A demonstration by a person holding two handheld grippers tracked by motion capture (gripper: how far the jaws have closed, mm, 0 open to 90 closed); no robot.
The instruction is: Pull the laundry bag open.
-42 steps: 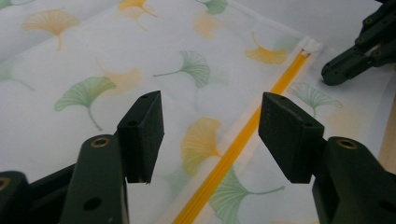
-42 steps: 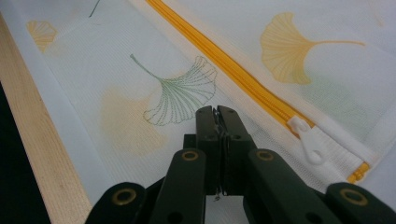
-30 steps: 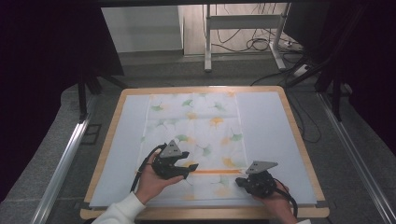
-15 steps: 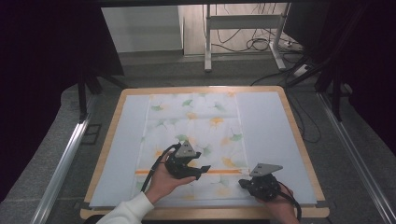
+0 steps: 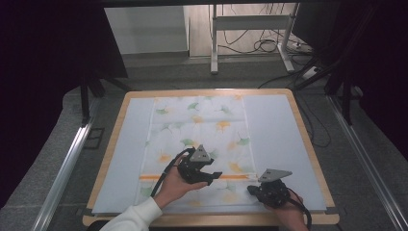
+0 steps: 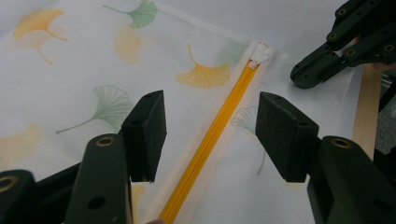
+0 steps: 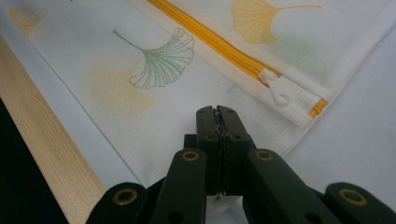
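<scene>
Jaws apart, my left gripper point(image 6: 210, 135) straddles the yellow zipper point(image 6: 219, 135) of the ginkgo-print mesh bag point(image 5: 197, 144) near the tabletop's near edge, my right gripper point(image 7: 218, 116) clamping its corner hem; the white slider point(image 7: 278, 91) sits at the zipper's right end, unzipping seemingly not begun.

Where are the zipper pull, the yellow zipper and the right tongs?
zipper pull point(image 7: 279, 90): right gripper view, on its white tab.
yellow zipper point(image 6: 212, 135): left gripper view, midway along its teeth.
right tongs point(image 7: 218, 112): right gripper view, between the closed tips, on the bag's edge.
</scene>
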